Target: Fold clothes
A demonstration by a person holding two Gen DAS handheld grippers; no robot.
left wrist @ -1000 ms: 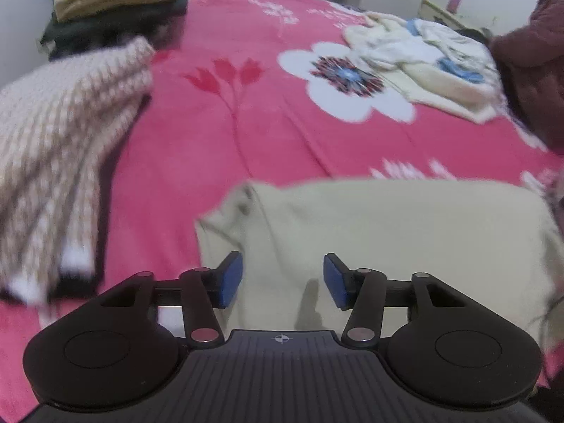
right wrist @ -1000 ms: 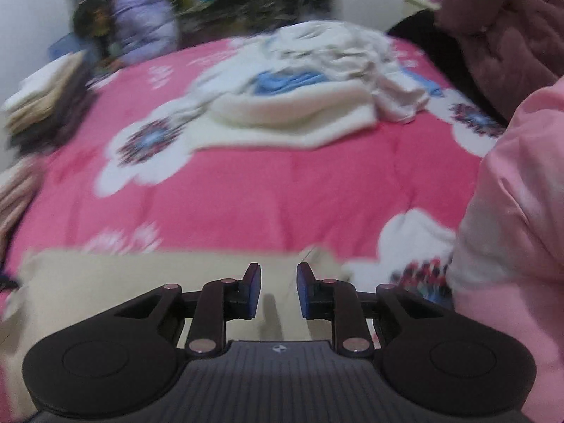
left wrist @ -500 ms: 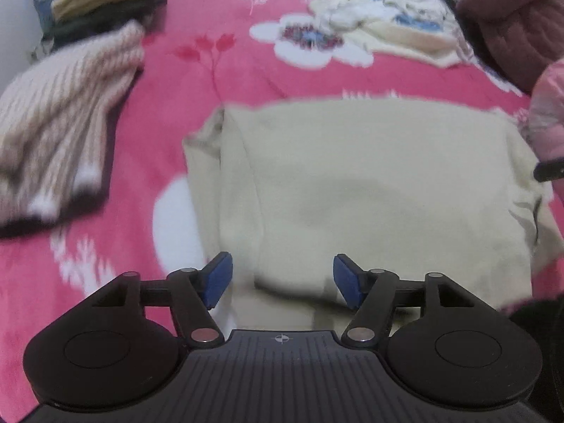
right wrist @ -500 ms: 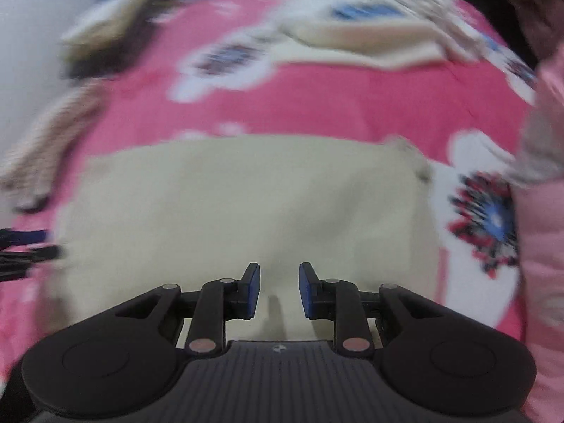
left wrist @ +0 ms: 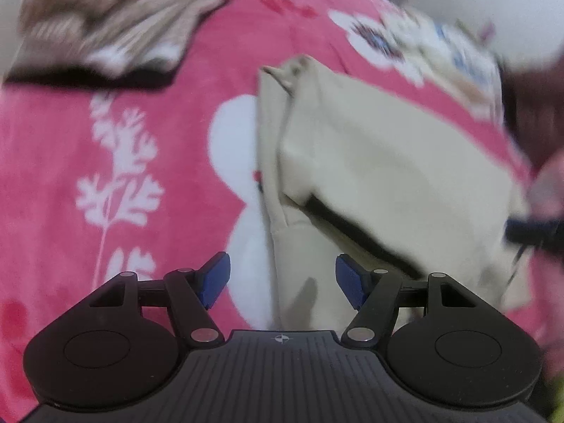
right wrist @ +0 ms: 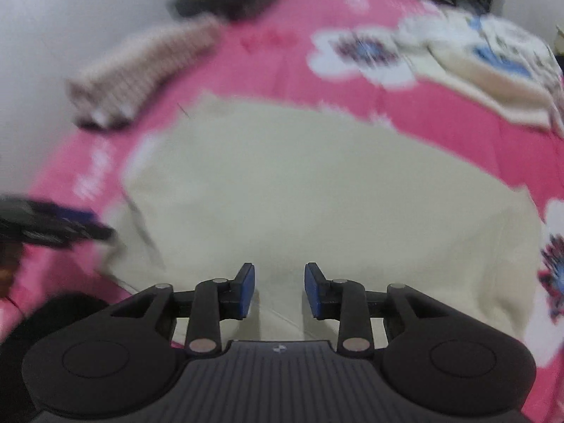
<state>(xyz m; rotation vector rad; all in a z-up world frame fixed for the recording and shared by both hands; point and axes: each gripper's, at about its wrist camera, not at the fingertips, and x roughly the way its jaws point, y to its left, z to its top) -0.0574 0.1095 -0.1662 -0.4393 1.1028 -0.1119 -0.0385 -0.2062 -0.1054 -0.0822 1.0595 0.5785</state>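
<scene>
- My left tool (left wrist: 282,276) hangs over the near left edge of the beige garment (left wrist: 387,176), its blue pads apart; the jaws have just been opening a little further and grip nothing, the cloth's edge lying below the gap
- My right tool (right wrist: 279,289) hangs over the near edge of the same beige garment (right wrist: 317,183), pads apart with bare cloth beneath; these jaws have also just been opening, and nothing is clamped
- The beige garment lies spread flat on the pink flowered bedspread (left wrist: 123,176), with a folded-over layer along its left side in the left wrist view
- Beyond the garment's far left corner lies a brown-and-white striped knit (left wrist: 116,17), apart from it
- Beyond the garment's far right corner is a heap of pale clothes with blue patches (right wrist: 493,56), also apart from it
- In the right wrist view my left tool shows as a dark blurred shape (right wrist: 53,222) at the garment's left edge
</scene>
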